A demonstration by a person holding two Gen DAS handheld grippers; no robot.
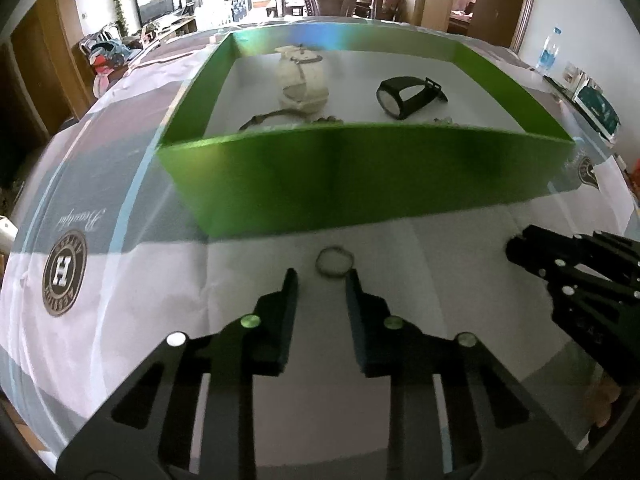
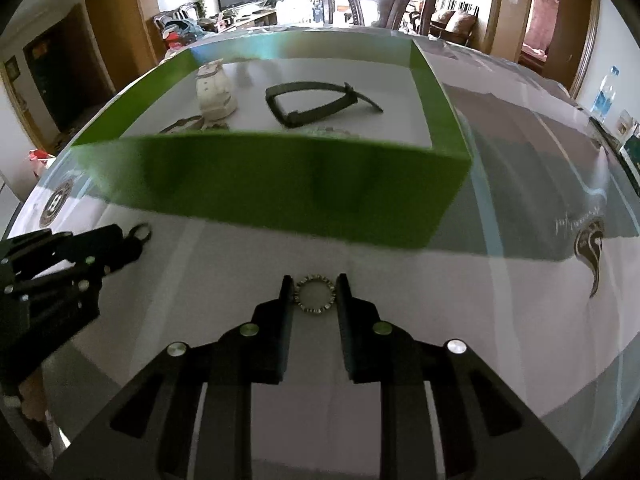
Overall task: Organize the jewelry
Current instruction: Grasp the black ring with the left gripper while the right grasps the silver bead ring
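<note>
A green box stands on the table and holds a cream watch, a black watch and thin chains. In the left wrist view a thin ring lies on the cloth just ahead of my open left gripper, near its right fingertip. In the right wrist view a beaded silver ring sits between the fingers of my right gripper, which touch or nearly touch its sides. The box stands just beyond. The left gripper shows at far left by the thin ring.
A patterned grey-and-white cloth covers the table. A dark wooden chair stands behind the table. A water bottle stands at the far right edge. My right gripper shows at the right of the left wrist view.
</note>
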